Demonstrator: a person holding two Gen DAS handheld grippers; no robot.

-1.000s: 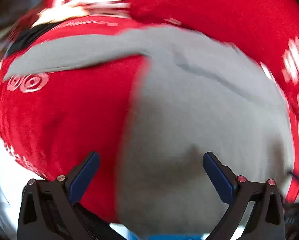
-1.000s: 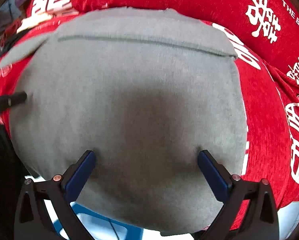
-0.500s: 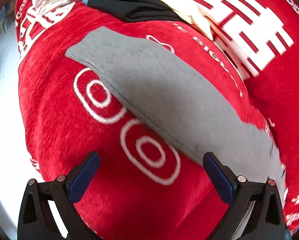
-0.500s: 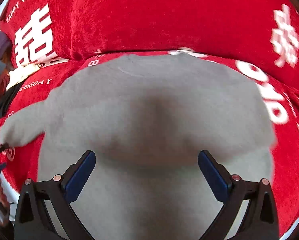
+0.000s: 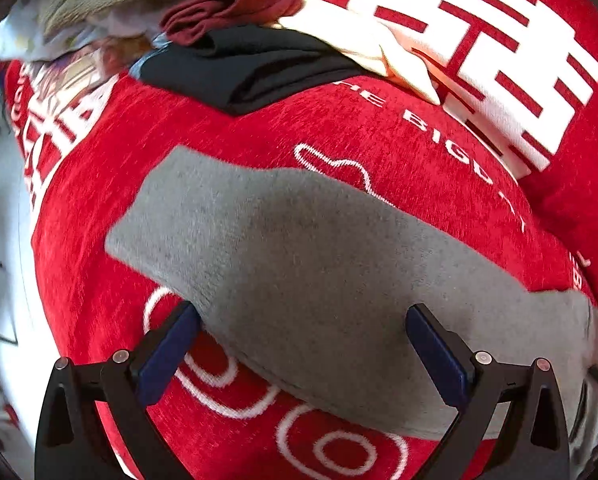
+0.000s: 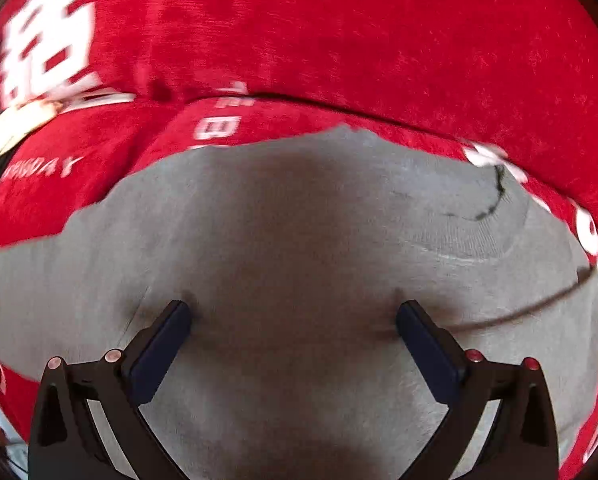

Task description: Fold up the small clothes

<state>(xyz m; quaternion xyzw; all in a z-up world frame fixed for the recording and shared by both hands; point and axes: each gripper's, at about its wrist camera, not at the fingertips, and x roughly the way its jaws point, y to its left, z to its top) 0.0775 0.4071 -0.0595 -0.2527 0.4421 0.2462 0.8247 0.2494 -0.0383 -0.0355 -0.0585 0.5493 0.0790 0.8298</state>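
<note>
Change, left view: Your left gripper has closed in on the grey garment since half a second ago; the sleeve that lay ahead of the jaws now fills the gap between them, and the white ring pattern that sat there has slid under the left finger.
Change, right view: Your right gripper has come lower and nearer over the same span; the garment's far edge has dropped in the frame, and a ribbed neckline with a dark thread or mark, not seen earlier, shows at upper right.
Left jaws: Wide apart and holding nothing. The left fingertip sits at the sleeve's near edge, over the red cover; the right fingertip is over the grey cloth. Whether either presses down you cannot tell.
Right jaws: Wide apart, gripping nothing. Both fingertips meet the grey fabric, which puckers in small creases around each tip.
Garment: Spread flat on the red cover with white lettering and rings, one sleeve stretching out to the left.
Backdrop: A black folded cloth, a dark red cloth and a cream one are heaped at the far side of the cover, well apart from the grey sleeve.
Sharpness: Both views carry motion blur, stronger at the edges.
</note>
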